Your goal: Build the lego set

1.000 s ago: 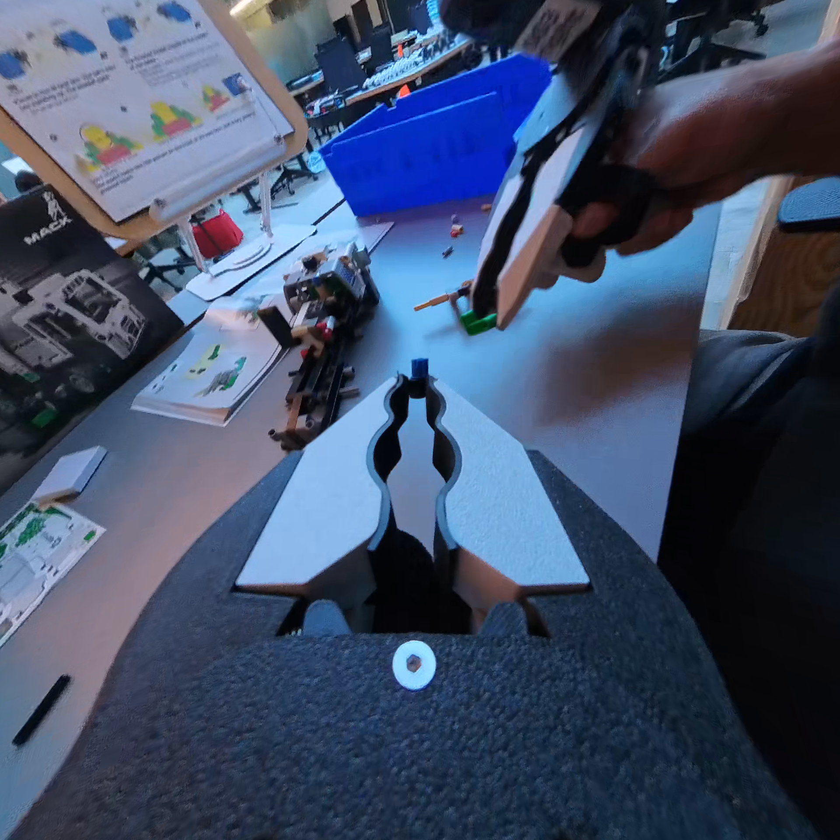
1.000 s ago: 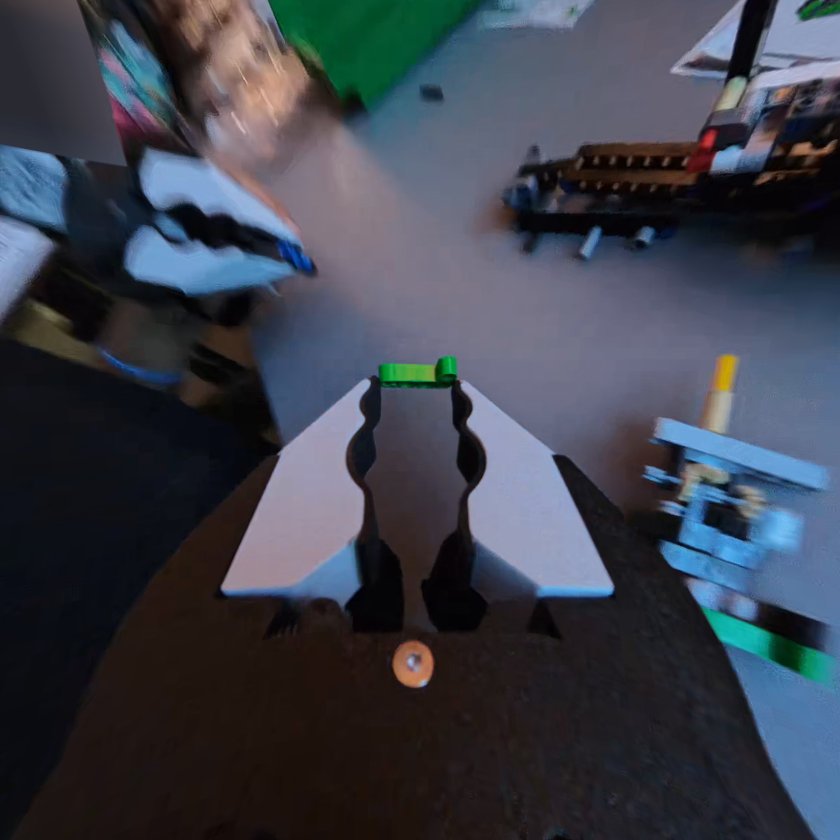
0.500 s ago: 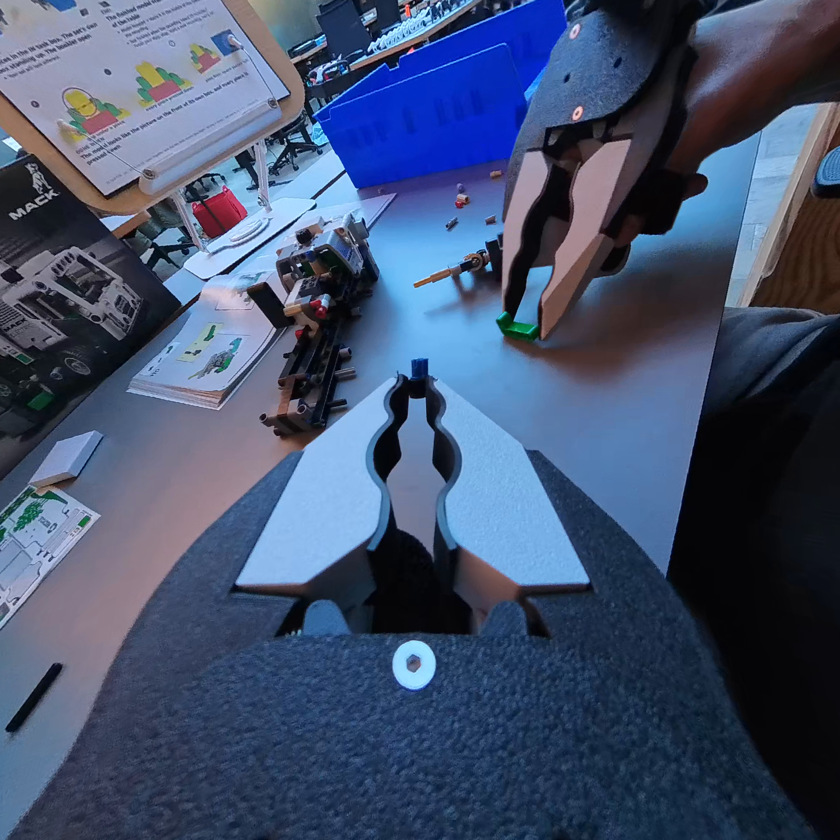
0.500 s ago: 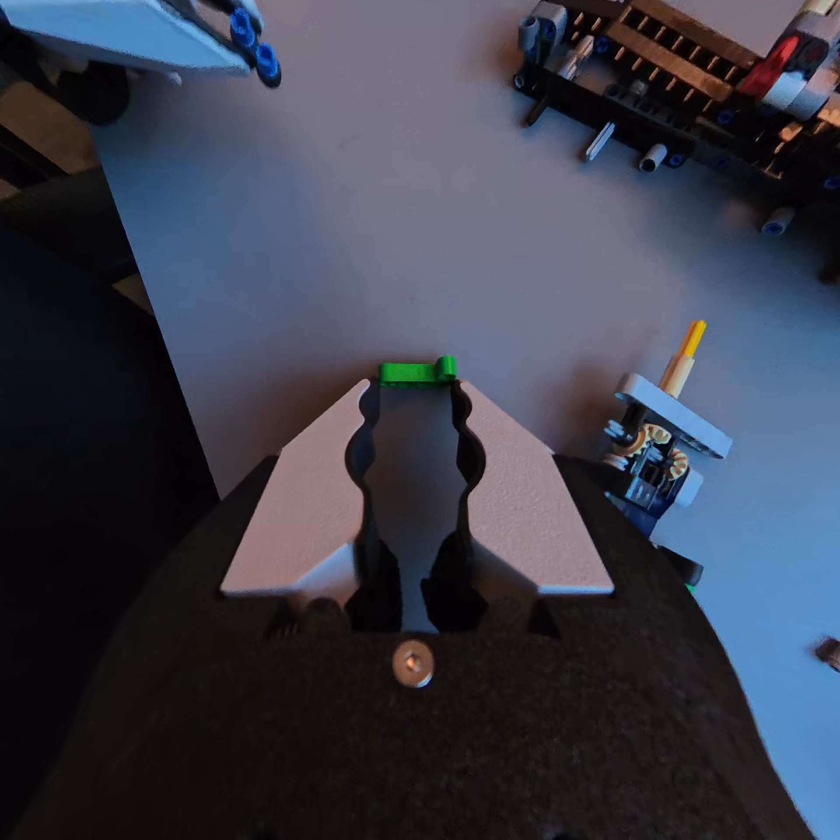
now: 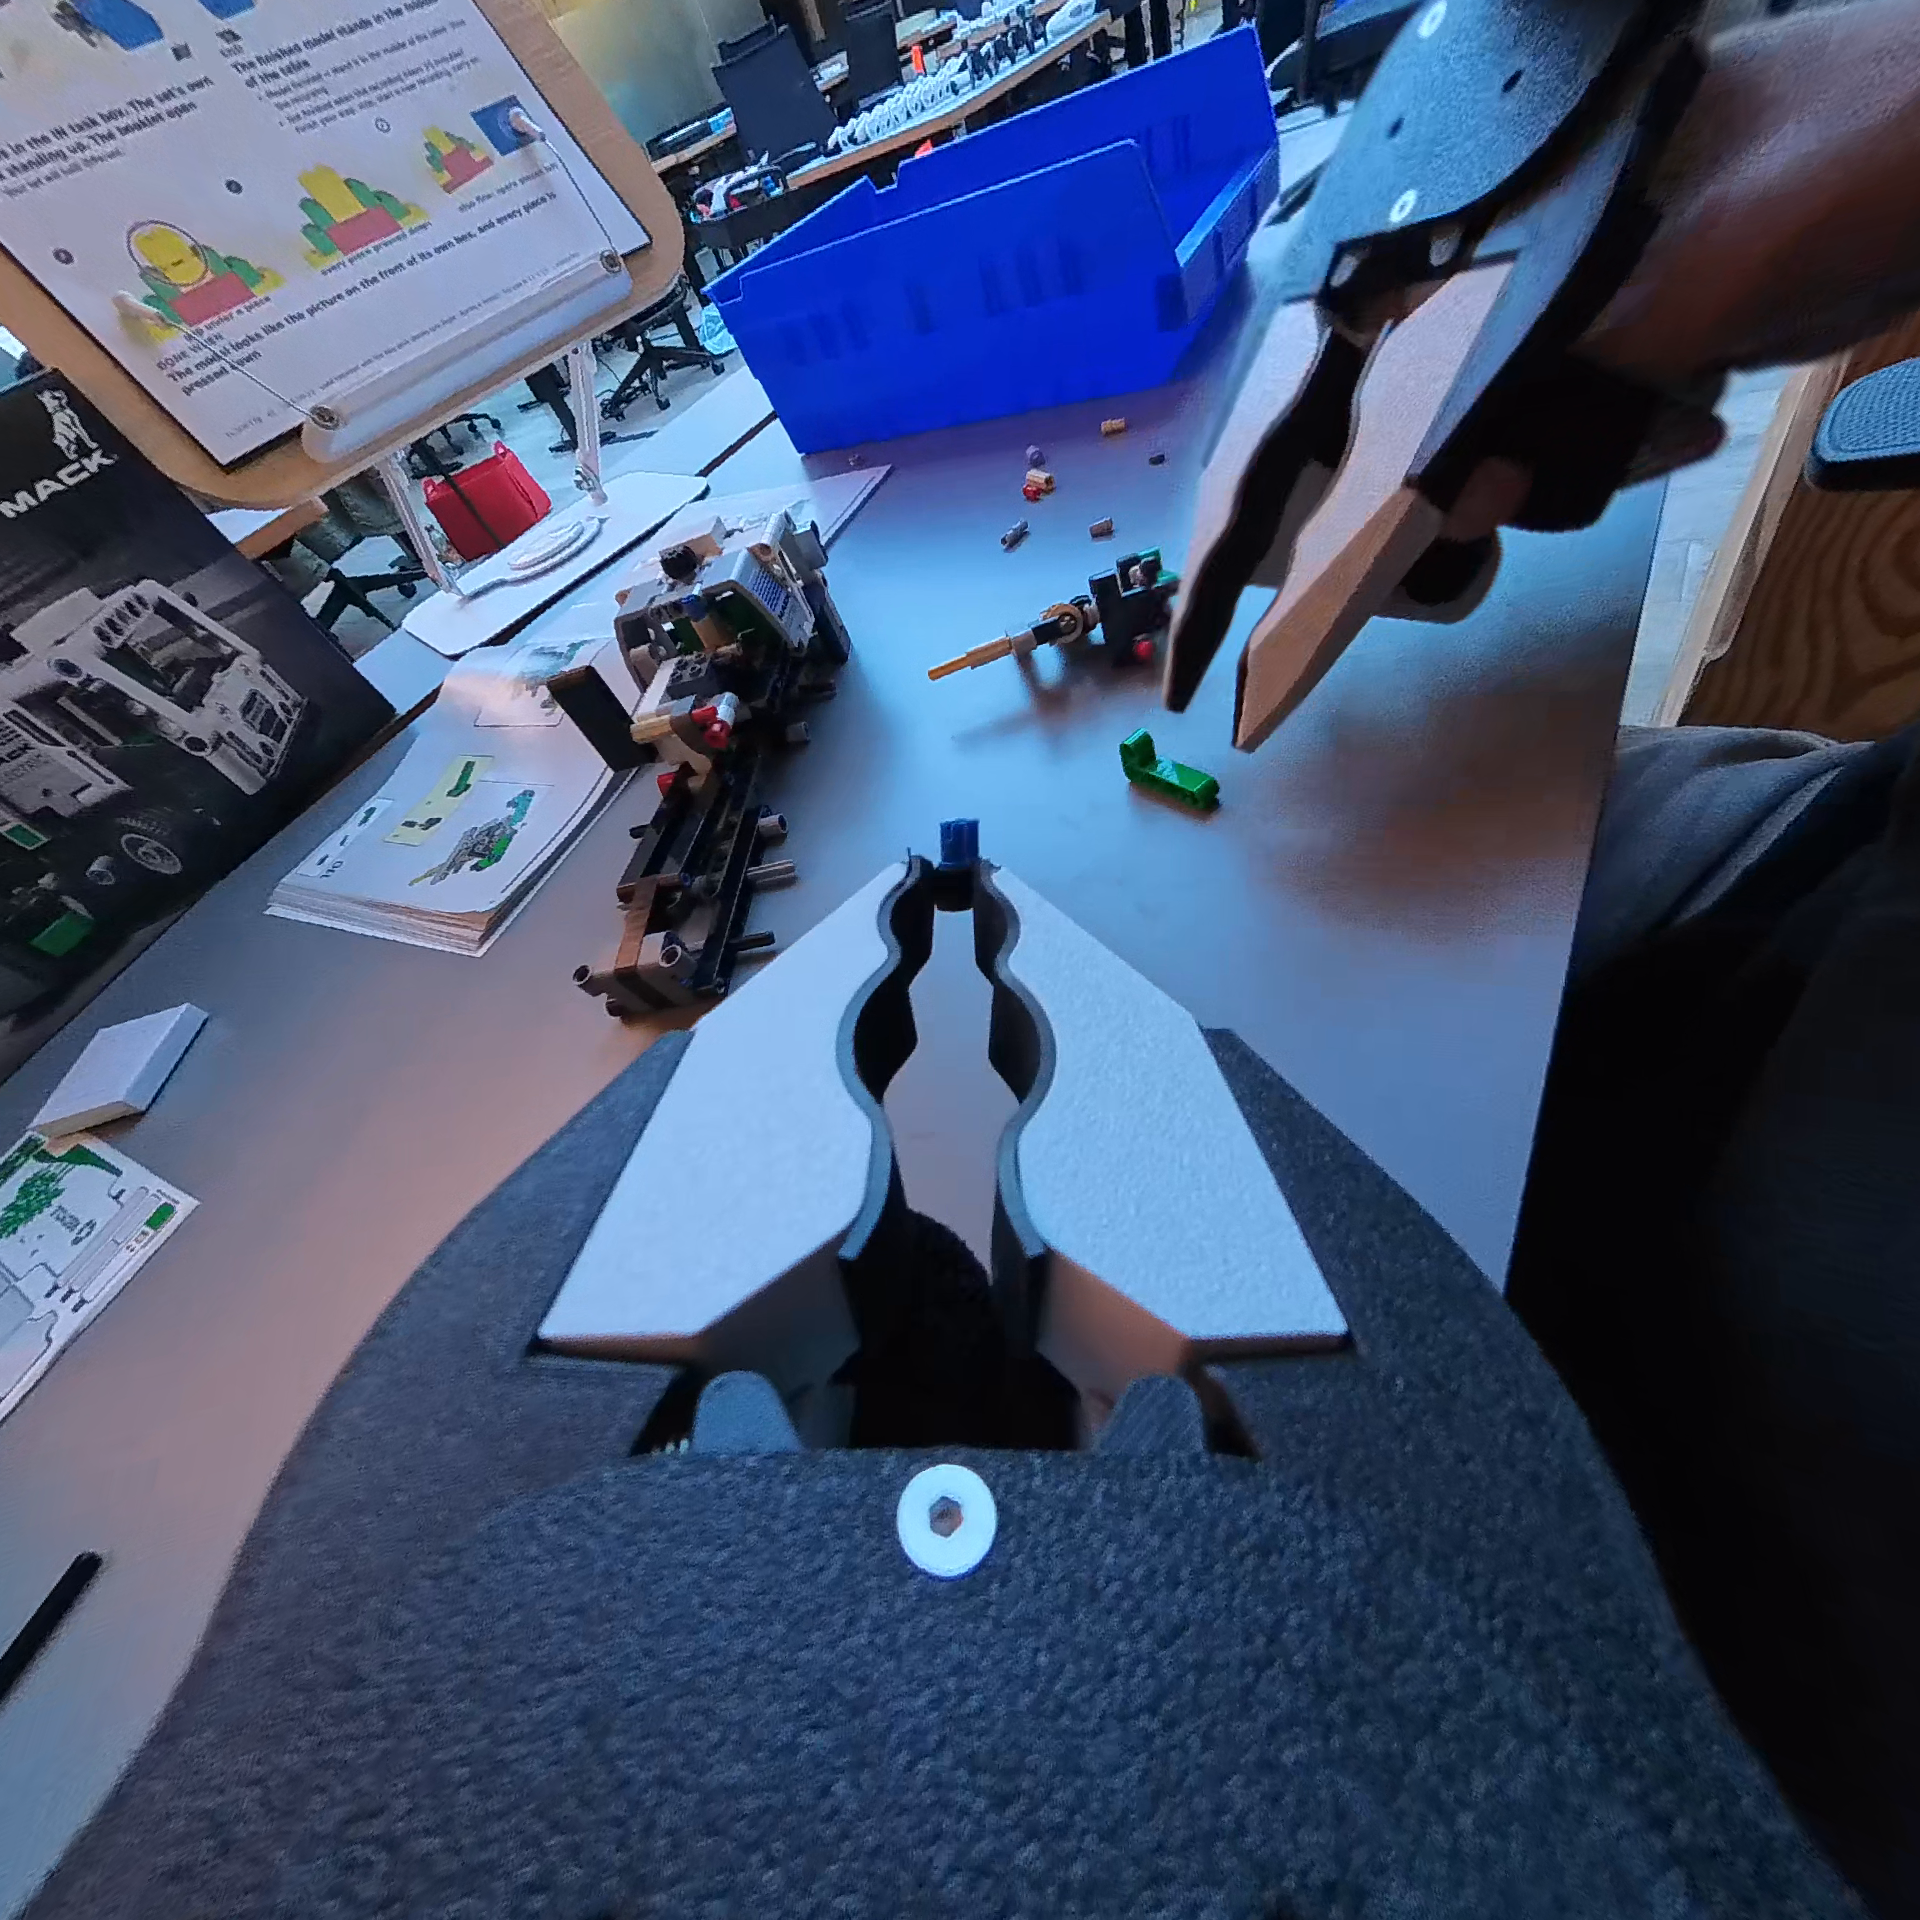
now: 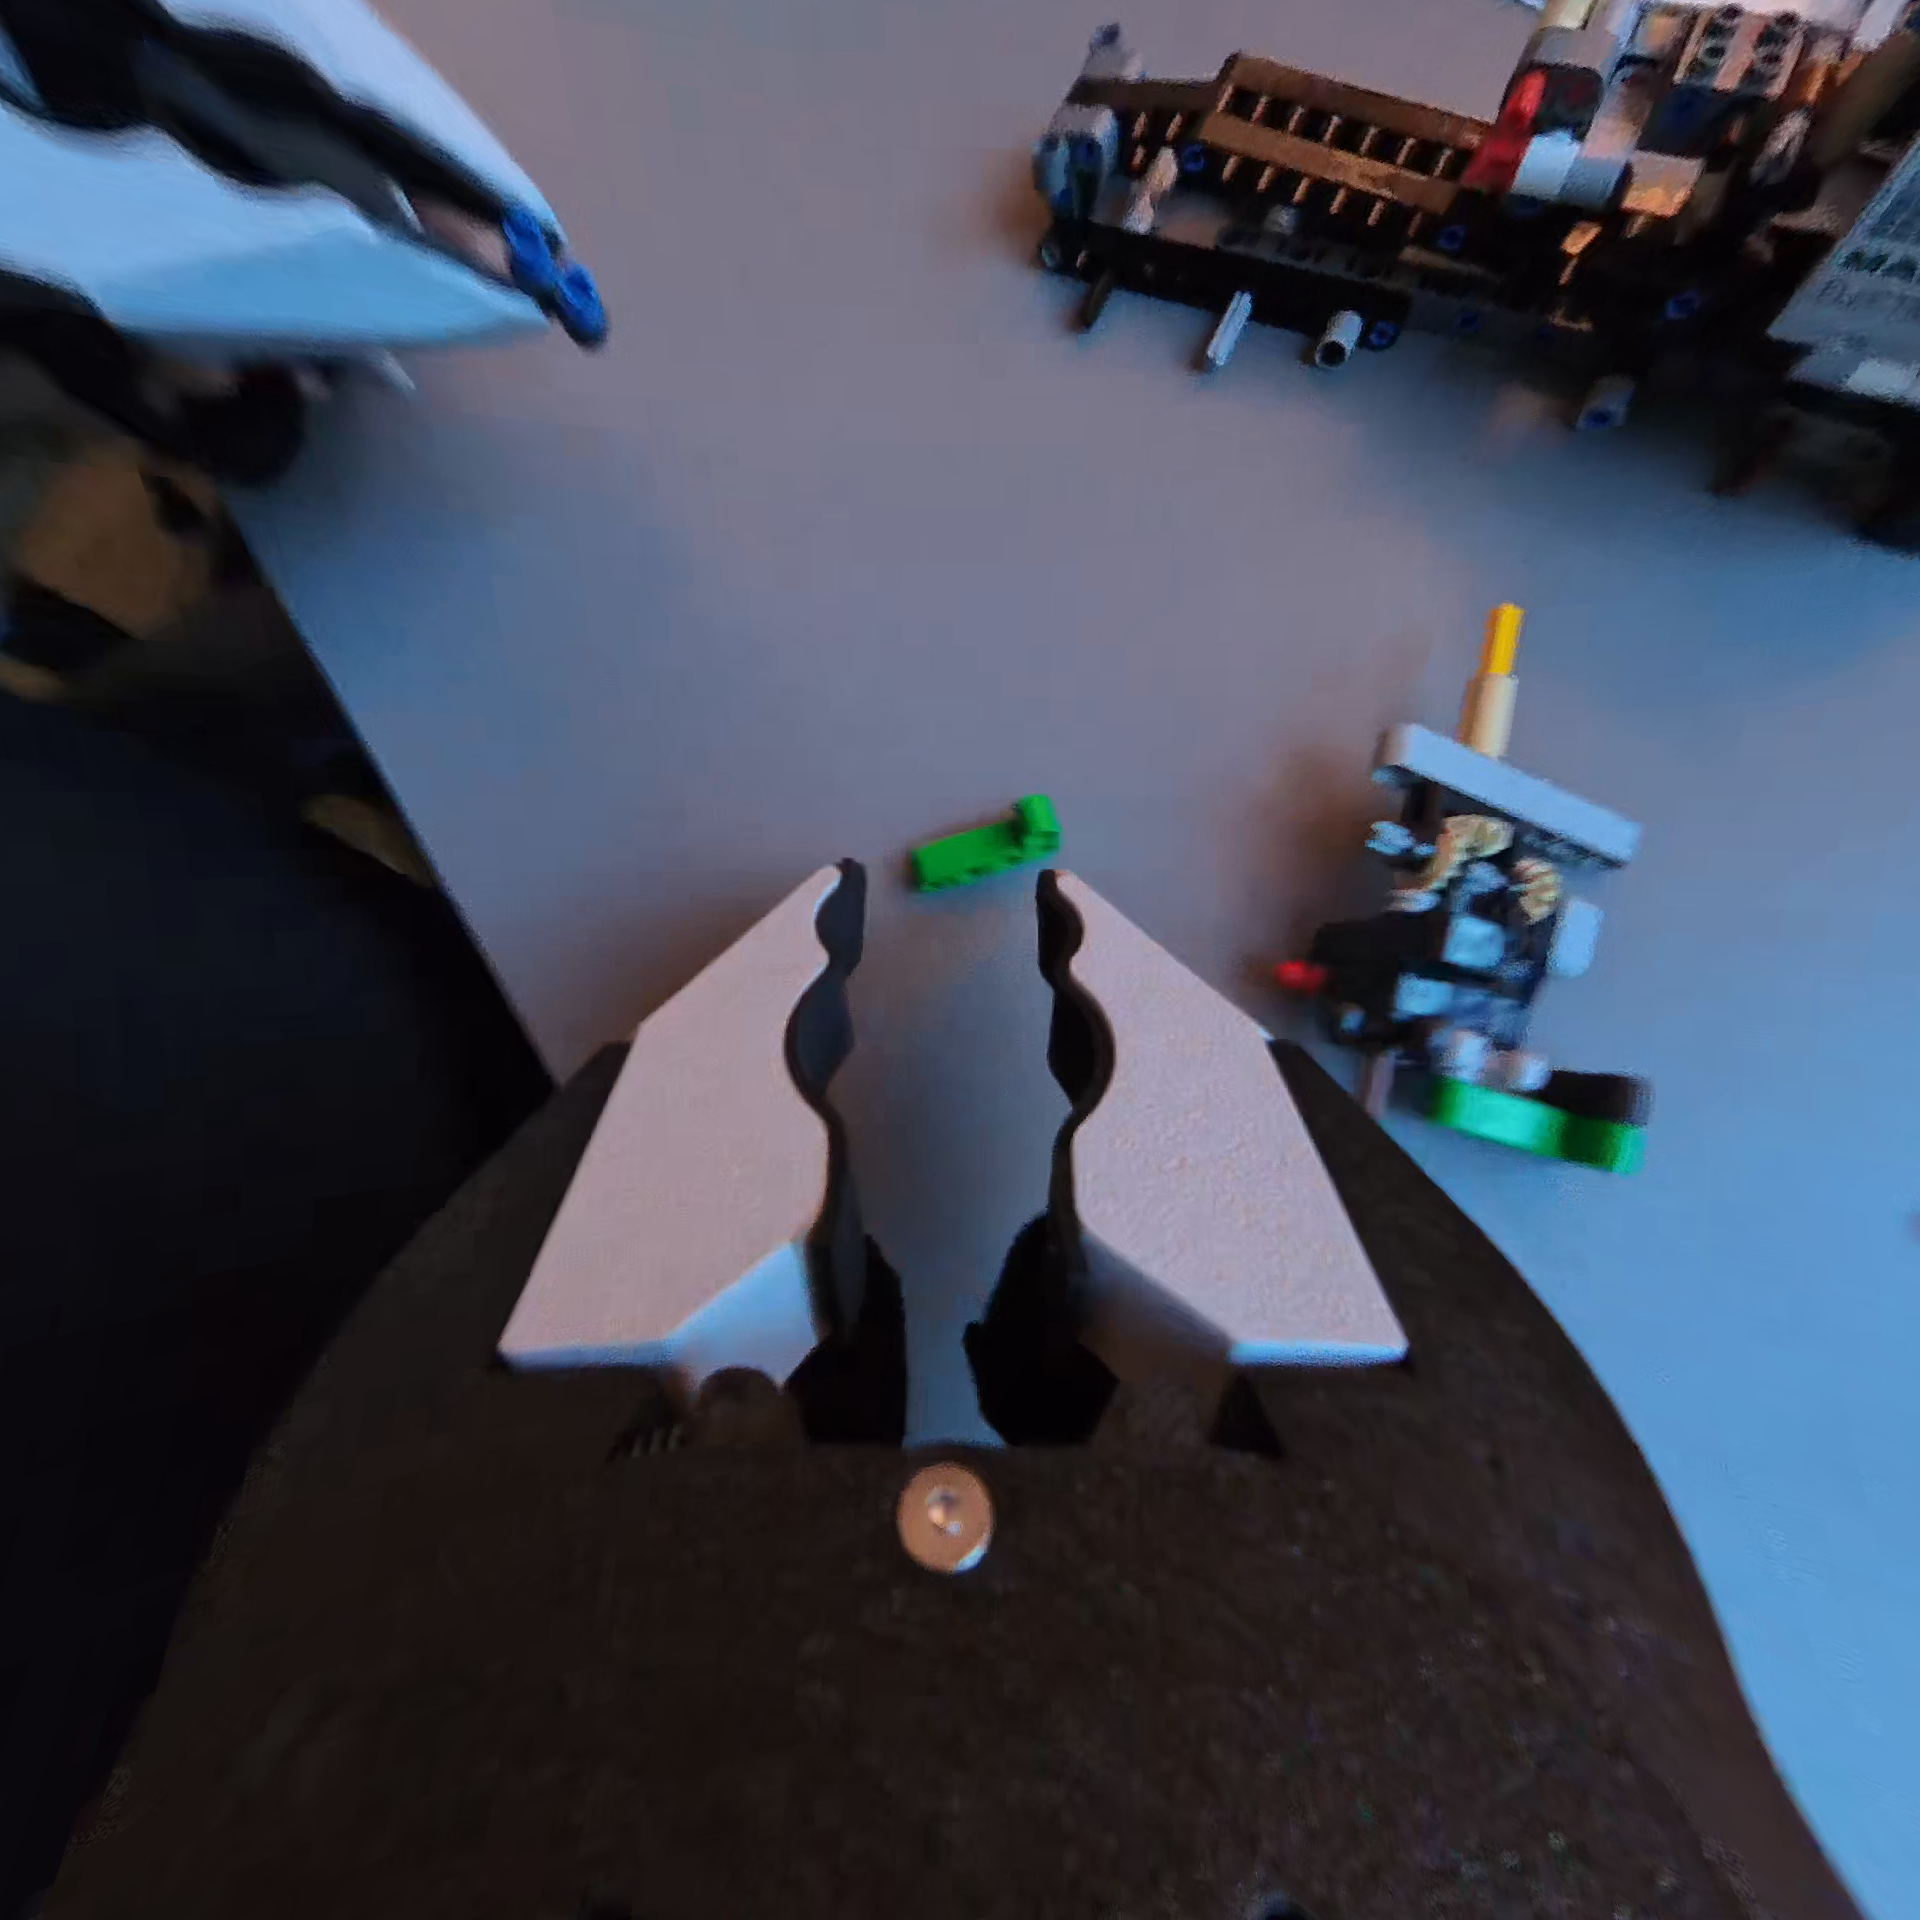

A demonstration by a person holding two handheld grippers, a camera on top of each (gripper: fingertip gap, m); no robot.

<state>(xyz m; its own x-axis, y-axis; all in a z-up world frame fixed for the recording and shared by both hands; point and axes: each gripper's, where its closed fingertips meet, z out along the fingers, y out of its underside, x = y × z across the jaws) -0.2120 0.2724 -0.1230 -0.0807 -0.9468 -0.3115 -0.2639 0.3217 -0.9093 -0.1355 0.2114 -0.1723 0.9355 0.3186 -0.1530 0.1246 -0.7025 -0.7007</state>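
Two hand-held grippers noted: my left hand-held gripper [image 5: 954,868] pinches a blue pin [image 5: 958,837]; my right hand-held gripper [image 6: 951,883] hangs spread above the green liftarm [image 6: 987,842], lying free on the counter [image 6: 831,540]. Light, rigid, slick; grip its long flanks.

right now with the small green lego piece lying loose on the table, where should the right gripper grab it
Judging by its pose, grip the small green lego piece across the long flat bar, coming straight down from above. It lies flat on the table, raised knob at one end. The right gripper is open just short of it, so the narrow bar should fit.
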